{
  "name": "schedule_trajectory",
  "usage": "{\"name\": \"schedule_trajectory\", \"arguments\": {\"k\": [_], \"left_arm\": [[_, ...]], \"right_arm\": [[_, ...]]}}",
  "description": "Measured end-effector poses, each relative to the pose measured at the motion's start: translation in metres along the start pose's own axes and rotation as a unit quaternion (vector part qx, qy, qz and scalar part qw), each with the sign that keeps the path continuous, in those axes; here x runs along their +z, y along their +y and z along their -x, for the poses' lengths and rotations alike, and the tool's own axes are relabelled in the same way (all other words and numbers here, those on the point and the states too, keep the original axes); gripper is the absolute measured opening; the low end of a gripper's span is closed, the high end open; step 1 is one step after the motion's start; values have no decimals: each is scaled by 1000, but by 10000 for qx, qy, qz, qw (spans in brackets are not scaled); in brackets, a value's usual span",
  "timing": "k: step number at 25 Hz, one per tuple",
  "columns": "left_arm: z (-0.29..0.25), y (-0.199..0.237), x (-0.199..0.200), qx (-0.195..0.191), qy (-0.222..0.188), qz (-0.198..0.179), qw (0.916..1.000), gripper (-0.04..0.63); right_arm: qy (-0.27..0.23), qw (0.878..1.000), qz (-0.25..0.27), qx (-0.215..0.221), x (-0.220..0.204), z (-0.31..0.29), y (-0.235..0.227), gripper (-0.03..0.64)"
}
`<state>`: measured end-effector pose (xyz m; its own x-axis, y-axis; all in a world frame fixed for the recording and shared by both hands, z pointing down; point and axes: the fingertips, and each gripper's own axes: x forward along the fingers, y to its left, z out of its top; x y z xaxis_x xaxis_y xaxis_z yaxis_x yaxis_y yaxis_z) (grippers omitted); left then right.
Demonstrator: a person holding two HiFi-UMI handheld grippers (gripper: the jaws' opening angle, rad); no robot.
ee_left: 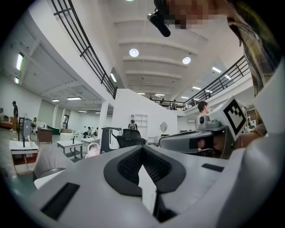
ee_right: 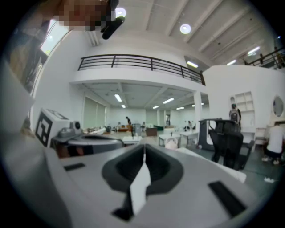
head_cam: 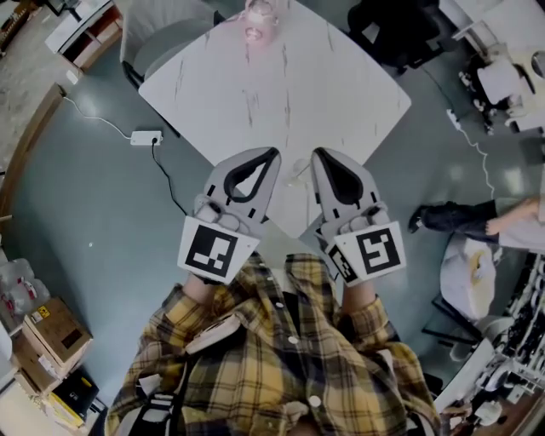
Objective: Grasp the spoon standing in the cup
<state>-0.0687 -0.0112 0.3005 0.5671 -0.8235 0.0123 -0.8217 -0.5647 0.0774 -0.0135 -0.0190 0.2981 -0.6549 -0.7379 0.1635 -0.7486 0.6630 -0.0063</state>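
While the left gripper (head_cam: 271, 158) and right gripper (head_cam: 318, 158) hover side by side, jaws clenched on nothing, the pink cup (head_cam: 259, 24) stands well ahead of their fingertips at the far edge of the white table (head_cam: 341, 94); its spoon is too blurred to discern.

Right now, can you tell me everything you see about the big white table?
The table has a white top with thin dark streaks, like marble, and rounded corners. It stands on a grey floor, one corner turned toward the person. A pinkish thing, too blurred to name, sits at its far edge. The left gripper and right gripper, both shut, reach over its near corner.
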Motion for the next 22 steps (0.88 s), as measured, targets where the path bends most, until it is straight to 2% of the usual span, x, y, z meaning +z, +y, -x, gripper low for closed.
{"name": "schedule_trajectory", "arguments": {"k": [7, 14, 22], "left_arm": [[-51, 5, 5, 451, -39, -45, 9990, 15], [-76, 10, 5, 967, 13, -62, 9953, 15], [-80, 12, 4, 1182, 72, -178, 9928, 15]], "right_arm": [[-12, 9984, 130, 543, 4, -25, -42, 34], [0, 9939, 211, 1081, 5, -42, -64, 34], [-6, 9905, 164, 1363, 2, -48, -65, 34]]}}
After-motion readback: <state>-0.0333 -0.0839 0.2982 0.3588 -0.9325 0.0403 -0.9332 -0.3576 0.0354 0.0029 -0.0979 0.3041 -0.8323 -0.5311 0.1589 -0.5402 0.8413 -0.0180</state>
